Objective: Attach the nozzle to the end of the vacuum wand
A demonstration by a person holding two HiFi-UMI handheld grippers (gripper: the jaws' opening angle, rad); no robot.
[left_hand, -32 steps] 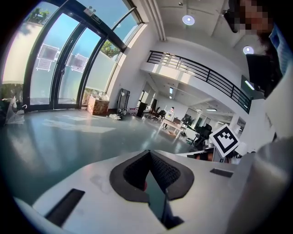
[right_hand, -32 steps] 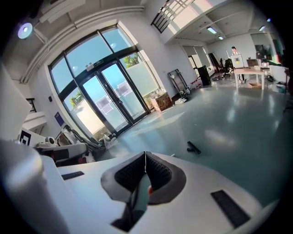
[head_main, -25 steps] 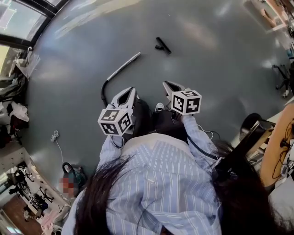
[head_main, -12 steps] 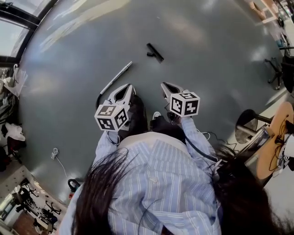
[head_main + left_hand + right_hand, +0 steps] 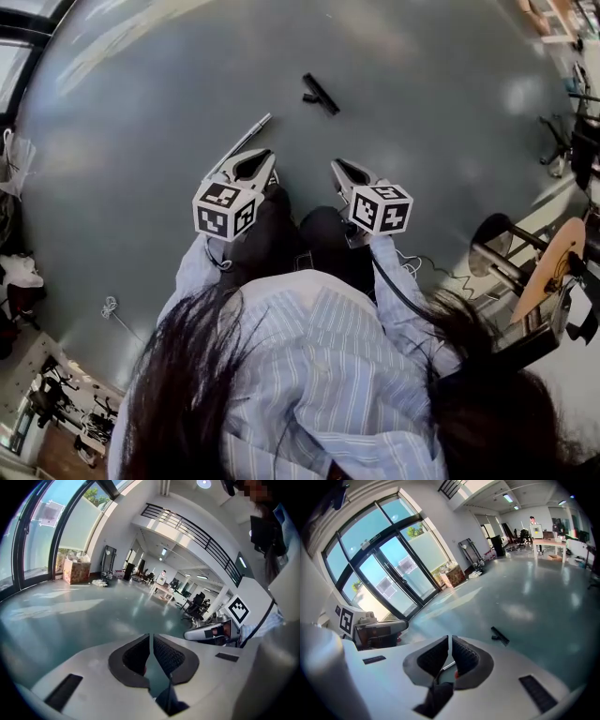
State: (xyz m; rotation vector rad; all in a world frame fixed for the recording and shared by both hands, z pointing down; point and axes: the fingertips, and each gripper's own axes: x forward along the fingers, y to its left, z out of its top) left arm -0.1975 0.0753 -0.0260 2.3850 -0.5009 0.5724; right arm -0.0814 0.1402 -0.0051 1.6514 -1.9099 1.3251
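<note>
**Left tongs (image 5: 262,161) and right tongs (image 5: 339,170) hanging shut, nothing picked up yet**

Both tongs are riding with their jaws pressed together, and nothing is sitting between the pads. The vacuum wand (image 5: 242,141) is lying flat on the grey floor (image 5: 441,122). The left tongs are hovering over the wand's nearer stretch, clear of it. The right tongs are hanging off to the wand's right, also holding nothing. The nozzle (image 5: 320,94) is lying well apart from the wand, out past its silver tip and to that tip's right. The two parts are not yet joined, and neither is in a grip.

Judging from this, the step in hand is looking like the approach. Doing it well is probably meaning opening each pair before dropping to the floor. Taking the wand across its tube, close behind the silver tip, is likely keeping that end steady. Taking the nozzle by its body is leaving its socket free to meet the wand. The slim tube is likely rolling if nudged sideways, so coming down square over the wand is looking safer than sweeping in along it.
</note>
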